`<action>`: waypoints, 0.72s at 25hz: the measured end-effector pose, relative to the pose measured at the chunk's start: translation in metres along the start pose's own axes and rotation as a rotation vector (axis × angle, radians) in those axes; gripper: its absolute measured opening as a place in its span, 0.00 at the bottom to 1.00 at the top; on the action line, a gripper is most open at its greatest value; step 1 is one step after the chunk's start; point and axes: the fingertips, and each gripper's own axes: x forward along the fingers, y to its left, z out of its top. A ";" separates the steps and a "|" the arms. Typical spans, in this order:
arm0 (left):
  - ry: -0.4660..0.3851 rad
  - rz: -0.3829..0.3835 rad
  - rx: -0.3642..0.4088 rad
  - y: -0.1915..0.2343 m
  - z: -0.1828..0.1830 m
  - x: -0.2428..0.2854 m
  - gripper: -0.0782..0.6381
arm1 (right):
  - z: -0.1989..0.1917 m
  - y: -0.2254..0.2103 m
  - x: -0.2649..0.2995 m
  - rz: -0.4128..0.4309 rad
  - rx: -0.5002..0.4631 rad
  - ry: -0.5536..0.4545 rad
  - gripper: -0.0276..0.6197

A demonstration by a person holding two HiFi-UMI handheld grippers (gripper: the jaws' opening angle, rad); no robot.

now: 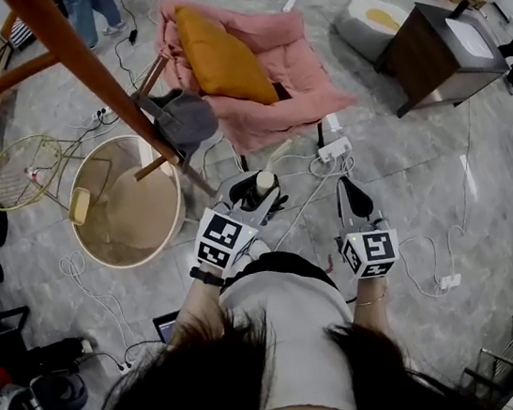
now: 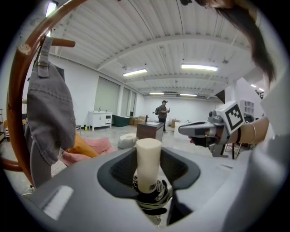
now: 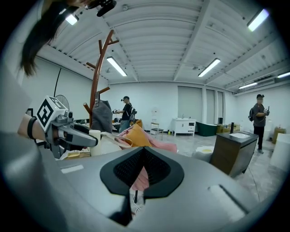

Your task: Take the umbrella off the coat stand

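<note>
1. Cream handle (image 2: 148, 156) of the umbrella (image 2: 152, 197) is clamped upright in the left tongs (image 1: 258, 199). Dark patterned fabric is bunched just under the pads.
2. Umbrella rides w/ the left tongs, just right of the coat stand (image 1: 90, 66) pole in the head view. Can't tell if it touches the wood.
3. Right tongs (image 3: 142, 152) are together w/ nothing btwn them, hanging beside the left pair.
4. Print: only black-&-white square marker patterns show, on the left cube (image 1: 223, 239) and the right cube (image 1: 369, 252).
5. Grey garment (image 2: 47, 113) hangs on the stand, close on the umbrella's left.
6. Beyond: pink beanbag (image 1: 291, 81) w/ orange cushion (image 1: 222, 57), and a dark wood cabinet (image 1: 434, 51) far right.
7. Cables (image 1: 306, 204) and a power strip (image 1: 334, 149) trail over the floor below the tongs.
</note>
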 end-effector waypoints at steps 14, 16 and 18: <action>0.012 -0.044 0.015 -0.009 -0.009 -0.004 0.40 | -0.009 0.013 -0.020 -0.037 0.009 -0.006 0.05; 0.006 -0.049 0.022 -0.012 -0.006 -0.006 0.40 | -0.008 0.014 -0.023 -0.039 0.011 -0.010 0.05; -0.001 -0.053 0.030 -0.014 -0.001 -0.008 0.40 | -0.007 0.014 -0.026 -0.043 0.016 -0.018 0.05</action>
